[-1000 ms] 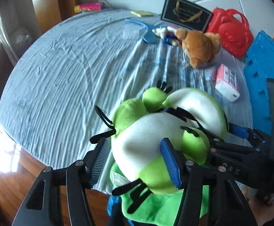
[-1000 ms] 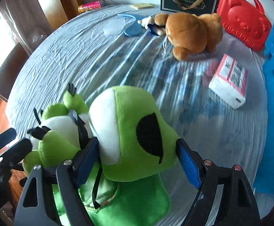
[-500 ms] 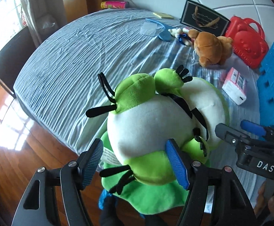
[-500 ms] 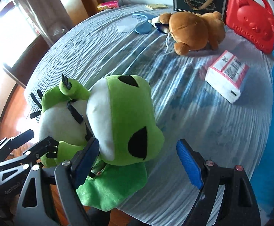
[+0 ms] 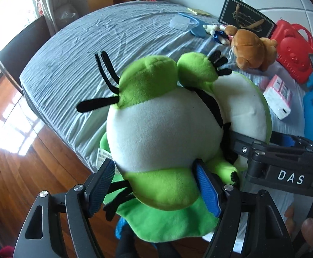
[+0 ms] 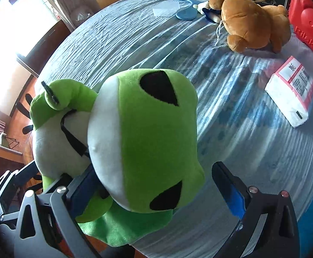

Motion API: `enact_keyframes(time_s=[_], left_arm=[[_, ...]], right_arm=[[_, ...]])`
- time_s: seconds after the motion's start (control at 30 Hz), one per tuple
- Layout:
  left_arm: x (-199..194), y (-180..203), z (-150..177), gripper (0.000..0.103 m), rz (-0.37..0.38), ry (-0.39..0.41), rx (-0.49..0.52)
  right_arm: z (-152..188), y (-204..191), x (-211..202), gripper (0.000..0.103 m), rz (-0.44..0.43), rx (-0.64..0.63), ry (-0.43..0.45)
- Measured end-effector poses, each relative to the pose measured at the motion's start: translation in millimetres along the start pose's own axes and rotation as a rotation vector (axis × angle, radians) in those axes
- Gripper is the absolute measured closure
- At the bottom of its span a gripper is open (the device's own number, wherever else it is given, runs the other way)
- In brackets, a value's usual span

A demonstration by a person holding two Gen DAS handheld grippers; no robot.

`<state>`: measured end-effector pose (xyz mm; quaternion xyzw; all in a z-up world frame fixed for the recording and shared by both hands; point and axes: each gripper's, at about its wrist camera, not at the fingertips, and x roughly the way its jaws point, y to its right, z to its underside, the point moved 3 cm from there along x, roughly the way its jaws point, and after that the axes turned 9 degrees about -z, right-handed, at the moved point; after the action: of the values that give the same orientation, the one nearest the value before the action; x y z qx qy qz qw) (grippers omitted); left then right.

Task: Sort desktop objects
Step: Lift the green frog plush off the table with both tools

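Since a second ago the right tool (image 6: 154,185) has let go of the green frog plush (image 6: 143,137): its right pad now stands clear of the head at lower centre. The left tool (image 5: 154,182) stays clamped on the white belly, carrying the plush alone. The plush has risen off the blue-sheeted bed (image 5: 122,34), above its near edge; judged mid-transfer, placement pending.
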<state>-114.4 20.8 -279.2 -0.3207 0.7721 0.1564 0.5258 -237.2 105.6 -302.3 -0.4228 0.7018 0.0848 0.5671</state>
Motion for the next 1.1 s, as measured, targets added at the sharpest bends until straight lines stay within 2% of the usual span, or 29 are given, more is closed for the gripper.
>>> enact_keyframes(time_s=[0.1, 0.27, 0.33, 0.37, 0.43, 0.57, 0.6, 0.67, 0.77, 0.93, 1.1], left_arm=[[8.7, 1.3, 0.7, 0.027, -0.01, 0.006, -0.004], [5.8, -0.7, -2.5, 0.035, 0.007, 0.043, 0.013], [6.7, -1.6, -3.7, 0.034, 0.012, 0.048, 0.019], [8.3, -2.2, -4.2, 0.029, 0.012, 0.047, 0.02], [12.5, -3.6, -5.5, 0.029, 0.011, 0.05, 0.022], [8.8, -0.1, -11.4, 0.043, 0.009, 0.103, 0.061], [5.2, -0.2, -12.7, 0.044, 0.009, 0.118, 0.067], [-2.0, -0.6, -15.2, 0.048, 0.01, 0.146, 0.079], [-12.8, -1.7, -21.1, 0.05, 0.01, 0.173, 0.1], [-42.6, -7.7, -34.3, 0.05, 0.016, 0.26, 0.131], [-86.3, -13.4, -57.4, 0.05, 0.058, 0.38, 0.155]], right_arm=[[-1.9, -1.9, 4.9, 0.0, 0.004, -0.014, -0.002], [-0.3, -6.6, 6.8, 0.0, 0.025, -0.042, 0.001], [-1.2, -8.1, 6.8, 0.001, 0.029, -0.049, 0.001], [-1.7, -8.9, 6.8, 0.0, 0.031, -0.053, 0.001], [-2.8, -3.6, 13.1, 0.0, 0.003, -0.022, -0.005], [-2.2, 6.9, 25.2, 0.0, -0.081, 0.052, 0.003], [-2.1, 4.5, 22.6, 0.001, -0.071, 0.041, 0.017], [-2.1, -5.7, 12.0, 0.017, -0.053, -0.006, 0.05], [-4.2, -14.6, 0.2, 0.021, -0.026, -0.031, 0.074], [-7.1, -24.5, -25.2, 0.023, -0.018, -0.027, 0.144], [-26.0, -45.2, -66.6, 0.023, 0.013, -0.033, 0.262]])
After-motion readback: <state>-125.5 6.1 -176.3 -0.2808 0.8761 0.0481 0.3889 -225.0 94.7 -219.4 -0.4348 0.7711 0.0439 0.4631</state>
